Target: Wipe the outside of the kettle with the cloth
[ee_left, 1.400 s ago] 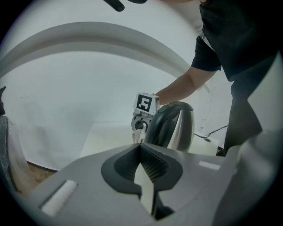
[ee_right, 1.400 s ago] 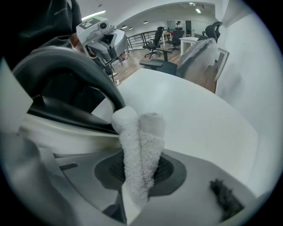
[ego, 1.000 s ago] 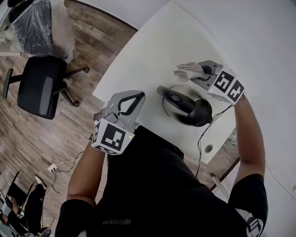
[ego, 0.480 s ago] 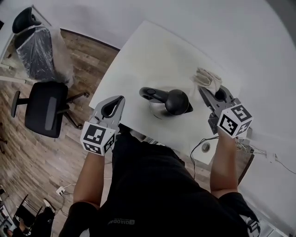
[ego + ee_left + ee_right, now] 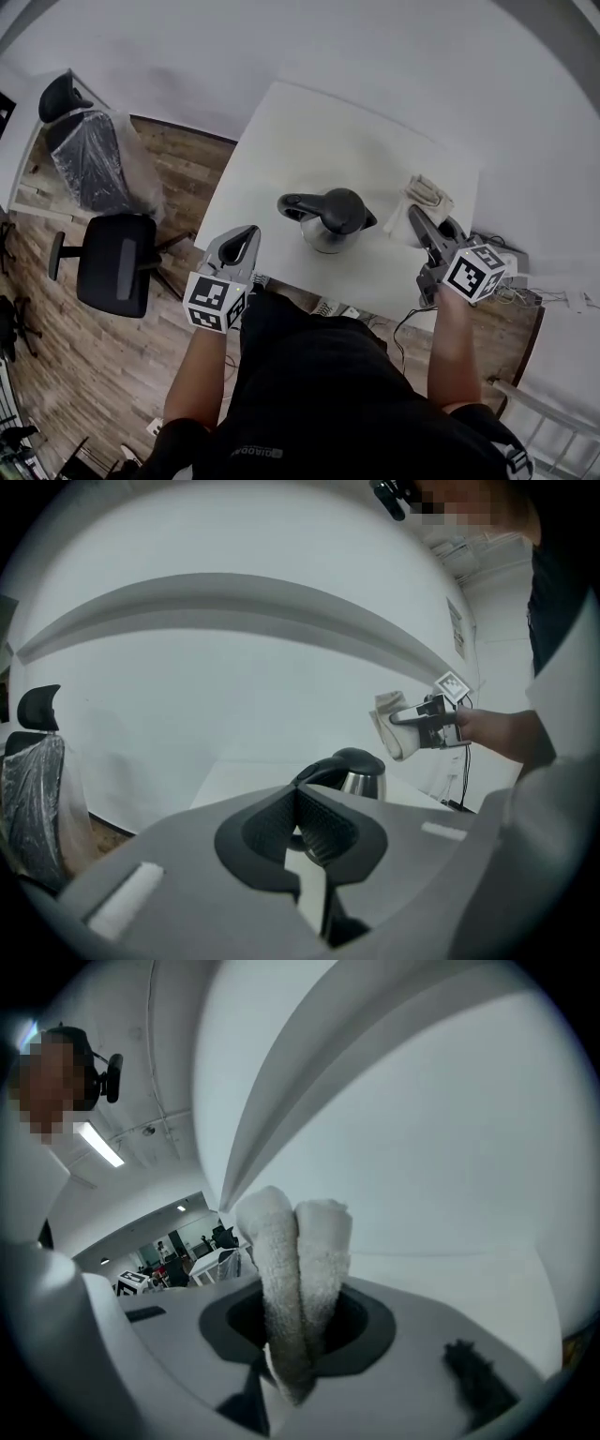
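Note:
A steel kettle (image 5: 328,225) with a black lid and handle stands upright mid-table on the white table (image 5: 309,141), handle pointing left. To its right and clear of it, my right gripper (image 5: 419,214) is shut on a folded white cloth (image 5: 427,194); in the right gripper view the cloth (image 5: 295,1260) sticks up in two rolls between the jaws of that gripper (image 5: 295,1335). My left gripper (image 5: 239,246) hovers at the table's near edge, left of the kettle. Seen from the left gripper view, that gripper (image 5: 300,808) is shut on nothing, the kettle (image 5: 352,775) beyond it.
A black office chair (image 5: 117,262) and a plastic-wrapped chair (image 5: 89,155) stand on the wood floor at the left. A black cable (image 5: 412,319) hangs off the table's near right corner. White walls close the far side.
The view has swung, so the kettle now sits centred. My right gripper with the cloth has come from just beyond the kettle to its right side. The left gripper stays at the near edge.

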